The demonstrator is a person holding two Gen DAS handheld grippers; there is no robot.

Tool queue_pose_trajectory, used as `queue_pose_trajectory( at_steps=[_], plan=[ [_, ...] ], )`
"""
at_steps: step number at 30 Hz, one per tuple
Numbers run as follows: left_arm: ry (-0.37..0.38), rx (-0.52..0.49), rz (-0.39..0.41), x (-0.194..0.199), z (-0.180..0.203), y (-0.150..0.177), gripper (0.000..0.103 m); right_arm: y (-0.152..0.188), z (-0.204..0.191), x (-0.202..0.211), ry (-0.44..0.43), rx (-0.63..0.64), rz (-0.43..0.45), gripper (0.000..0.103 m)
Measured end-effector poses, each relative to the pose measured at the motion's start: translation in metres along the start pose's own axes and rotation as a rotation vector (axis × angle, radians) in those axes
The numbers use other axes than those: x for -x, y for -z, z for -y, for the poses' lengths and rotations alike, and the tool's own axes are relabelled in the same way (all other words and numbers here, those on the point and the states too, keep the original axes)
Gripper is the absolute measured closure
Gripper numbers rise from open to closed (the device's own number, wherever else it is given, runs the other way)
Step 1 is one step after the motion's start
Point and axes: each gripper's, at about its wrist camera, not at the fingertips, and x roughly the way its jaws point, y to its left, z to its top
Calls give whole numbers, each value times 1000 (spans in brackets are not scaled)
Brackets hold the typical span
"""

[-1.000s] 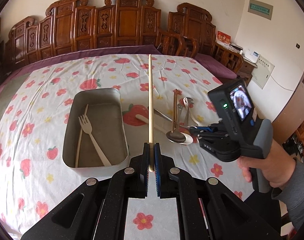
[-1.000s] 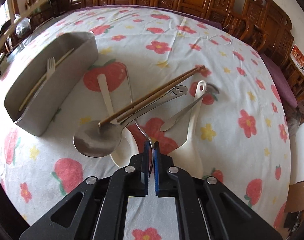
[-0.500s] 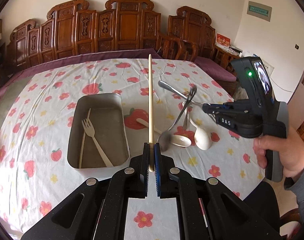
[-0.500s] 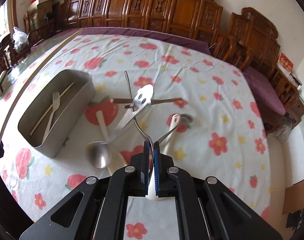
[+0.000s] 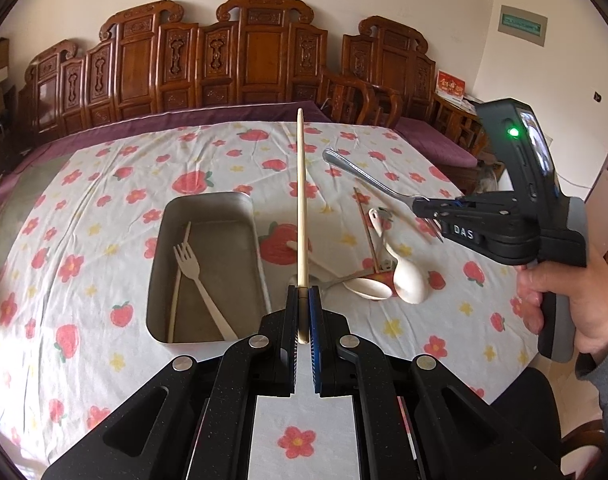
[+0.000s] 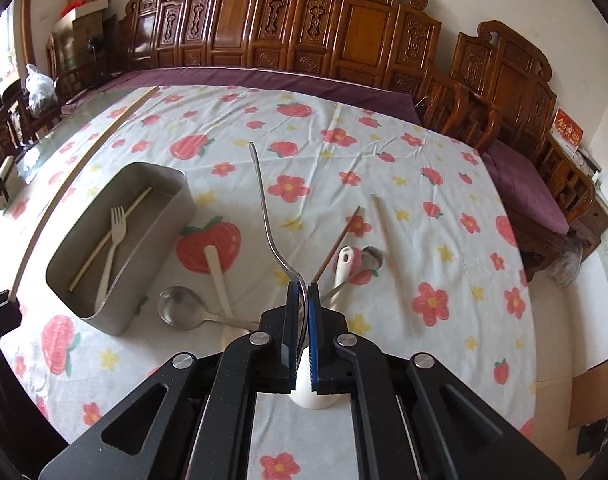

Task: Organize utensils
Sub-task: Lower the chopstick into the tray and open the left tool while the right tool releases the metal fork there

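My left gripper [image 5: 302, 300] is shut on a pale wooden chopstick [image 5: 301, 200] that points straight away, over the flowered tablecloth. My right gripper [image 6: 302, 292] is shut on the tine end of a metal fork [image 6: 263, 208], whose handle sticks up and away above the table. In the left wrist view the right gripper [image 5: 424, 212] hovers right of the grey metal tray [image 5: 159, 264]. The tray holds a cream fork [image 5: 195, 280] and a pale chopstick [image 5: 179, 276]. Below the right gripper lie a metal spoon [image 6: 179, 308], a cream spoon [image 6: 219, 276], a brown chopstick [image 6: 336, 244] and a white ceramic spoon [image 6: 344, 264].
A person's hand [image 5: 564, 300] grips the right gripper's handle. Another pale stick [image 6: 392, 260] shows blurred on the cloth to the right of the pile. Carved wooden chairs [image 5: 259, 52] line the table's far side, and the table's edge runs close on the right.
The right gripper has risen with the metal fork, pulling it out of the pile. The brown chopstick and spoons that lay across it dropped back onto the cloth. The left gripper stayed put.
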Motion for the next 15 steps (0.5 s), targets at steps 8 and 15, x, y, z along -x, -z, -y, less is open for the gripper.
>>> queue_pose_trajectory(
  at_steps=[8, 15],
  plan=[
    [-50, 22, -19, -10, -24, 2, 99, 8, -21, -7, -61, -15, -17, 98],
    [-99, 48, -59, -27, -51, 5, 99, 11, -47, -11, -113, -9, -24, 98]
  ],
)
